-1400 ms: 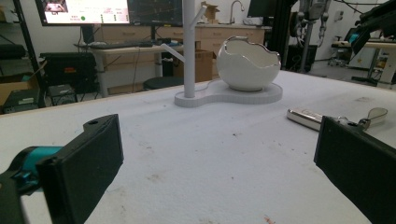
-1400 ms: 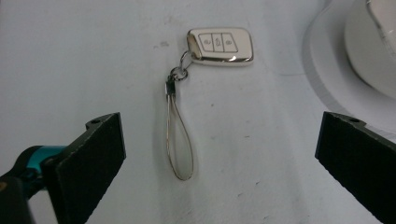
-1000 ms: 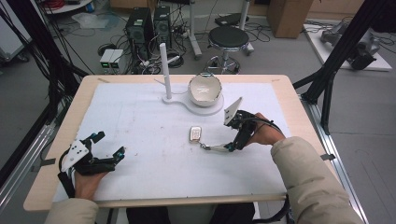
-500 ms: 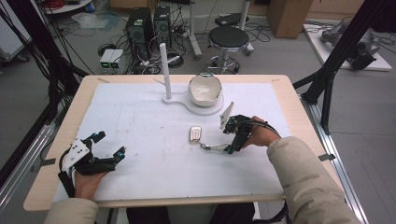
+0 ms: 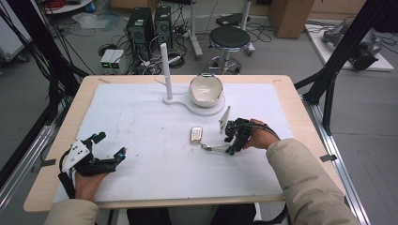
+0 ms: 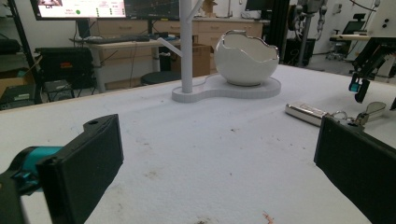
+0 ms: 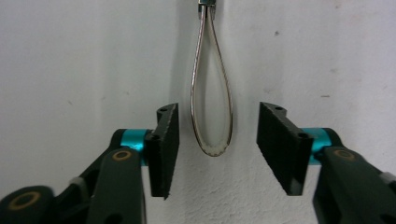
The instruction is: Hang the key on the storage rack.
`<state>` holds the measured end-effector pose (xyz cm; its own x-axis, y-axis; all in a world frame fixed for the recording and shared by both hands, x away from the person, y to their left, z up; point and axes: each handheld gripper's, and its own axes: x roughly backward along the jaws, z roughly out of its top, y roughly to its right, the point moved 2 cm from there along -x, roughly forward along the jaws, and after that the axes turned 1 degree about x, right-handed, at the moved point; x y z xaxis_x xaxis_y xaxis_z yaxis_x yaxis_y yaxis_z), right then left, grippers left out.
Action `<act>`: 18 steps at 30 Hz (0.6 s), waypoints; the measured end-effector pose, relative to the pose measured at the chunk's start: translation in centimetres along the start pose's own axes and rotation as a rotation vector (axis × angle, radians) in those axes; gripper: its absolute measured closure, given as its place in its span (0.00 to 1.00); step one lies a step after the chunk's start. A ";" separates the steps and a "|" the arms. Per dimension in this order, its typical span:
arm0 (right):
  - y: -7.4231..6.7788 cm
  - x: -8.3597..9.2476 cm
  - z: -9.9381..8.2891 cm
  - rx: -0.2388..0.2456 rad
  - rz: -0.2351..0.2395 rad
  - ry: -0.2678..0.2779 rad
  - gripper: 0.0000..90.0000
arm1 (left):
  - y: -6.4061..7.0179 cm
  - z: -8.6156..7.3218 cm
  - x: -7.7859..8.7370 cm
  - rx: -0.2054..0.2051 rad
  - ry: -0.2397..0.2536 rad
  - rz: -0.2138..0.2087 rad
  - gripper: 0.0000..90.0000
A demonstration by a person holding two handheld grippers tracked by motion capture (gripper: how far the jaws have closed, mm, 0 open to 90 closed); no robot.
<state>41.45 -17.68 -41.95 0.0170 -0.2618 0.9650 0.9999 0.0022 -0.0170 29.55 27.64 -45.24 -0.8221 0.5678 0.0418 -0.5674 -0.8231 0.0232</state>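
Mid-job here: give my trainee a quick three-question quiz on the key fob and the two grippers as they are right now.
1. True or false: the right gripper already pinches the key fob's loop.
2. What lies flat between the bowl and the right gripper?
A) key fob B) spoon C) cup
3. Are the left gripper's jaws open or shut?

Key:
1. False; the loop sits between jaws that have just been closing, untouched.
2. A
3. Open, nothing between.

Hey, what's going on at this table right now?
A person is working the right gripper around the thin loop strap of a small silver key fob lying on the white mat. Its jaws have just been closing, with the loop between them but not yet pinched. The left gripper rests open near the table's edge.
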 end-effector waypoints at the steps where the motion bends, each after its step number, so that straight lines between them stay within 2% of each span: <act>1: 0.0 -0.1 0.0 0.006 0.003 -0.003 0.60 | 0.0 0.0 0.0 0.003 0.002 0.000 0.02; 3: -0.1 -0.1 0.1 0.007 0.005 -0.005 0.65 | 0.0 0.0 0.0 -0.001 0.001 0.001 0.02; 7: -0.1 -0.1 0.2 0.010 0.009 -0.018 0.68 | 0.0 0.0 0.0 0.000 0.001 -0.001 0.02; 13: -0.2 -0.4 0.1 0.035 0.011 -0.026 0.79 | 0.0 0.0 0.0 -0.002 0.001 0.000 0.02; 14: -0.2 -0.4 0.0 0.018 0.008 -0.022 0.80 | 0.0 0.0 0.0 0.001 0.001 -0.001 0.02; 18: -0.3 -0.4 0.0 0.021 -0.007 -0.021 0.88 | 0.0 0.0 0.0 -0.001 0.001 0.000 0.02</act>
<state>41.16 -17.59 -42.29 0.0100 -0.2416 0.9703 0.9998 0.0211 -0.0051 29.55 27.61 -45.24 -0.8224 0.5675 0.0403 -0.5671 -0.8233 0.0223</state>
